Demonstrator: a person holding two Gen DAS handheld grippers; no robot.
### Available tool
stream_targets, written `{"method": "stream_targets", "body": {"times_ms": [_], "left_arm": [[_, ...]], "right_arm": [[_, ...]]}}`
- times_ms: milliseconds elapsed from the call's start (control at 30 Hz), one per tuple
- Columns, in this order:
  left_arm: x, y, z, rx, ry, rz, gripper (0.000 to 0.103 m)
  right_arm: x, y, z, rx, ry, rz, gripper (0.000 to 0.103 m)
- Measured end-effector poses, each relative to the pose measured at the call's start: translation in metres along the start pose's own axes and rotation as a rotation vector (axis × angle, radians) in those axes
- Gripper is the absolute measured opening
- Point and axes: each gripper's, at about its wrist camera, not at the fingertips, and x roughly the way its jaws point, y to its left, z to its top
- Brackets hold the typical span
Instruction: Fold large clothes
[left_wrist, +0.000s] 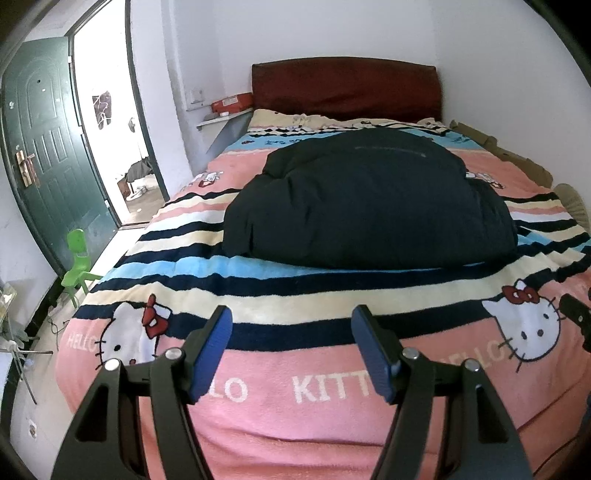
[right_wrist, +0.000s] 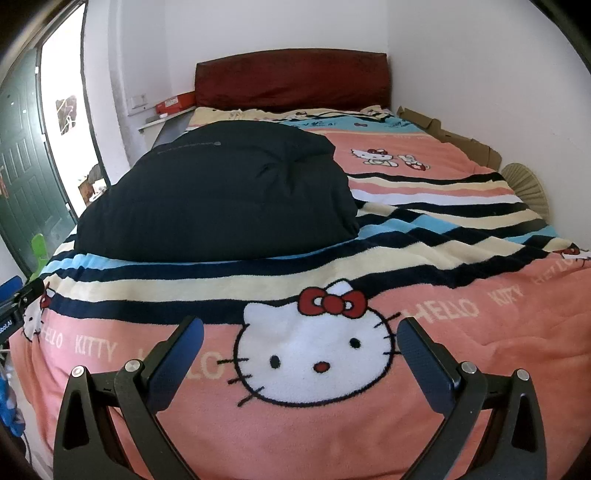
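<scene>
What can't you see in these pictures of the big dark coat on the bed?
- Dark padded coat: its underside and far side are hidden by its own bulk in both wrist views, so sleeves and hood cannot be told.
- Red box on the shelf: print too small to read, left wrist view.
- Left hand-held gripper and right hand-held gripper: the hands holding them are cut off by the bottom edge.
- Room beyond the green door: washed out by glare.

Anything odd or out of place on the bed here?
Little stands out. The dark jacket sits as a puffy folded bundle on the striped blanket, not spilled or hanging off. Flattened cardboard is wedged between bed and wall. Both grippers are open and empty.
</scene>
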Motion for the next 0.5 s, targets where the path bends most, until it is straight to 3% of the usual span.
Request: {"method": "stream_targets", "body": {"times_ms": [500], "left_arm": [[-0.0015,-0.0009,0.0003,0.0,0.015,-0.005,0.065]], "right_arm": [[-0.0019,0.0008,-0.0003,-0.004,-0.003,-0.004,0.102]]}}
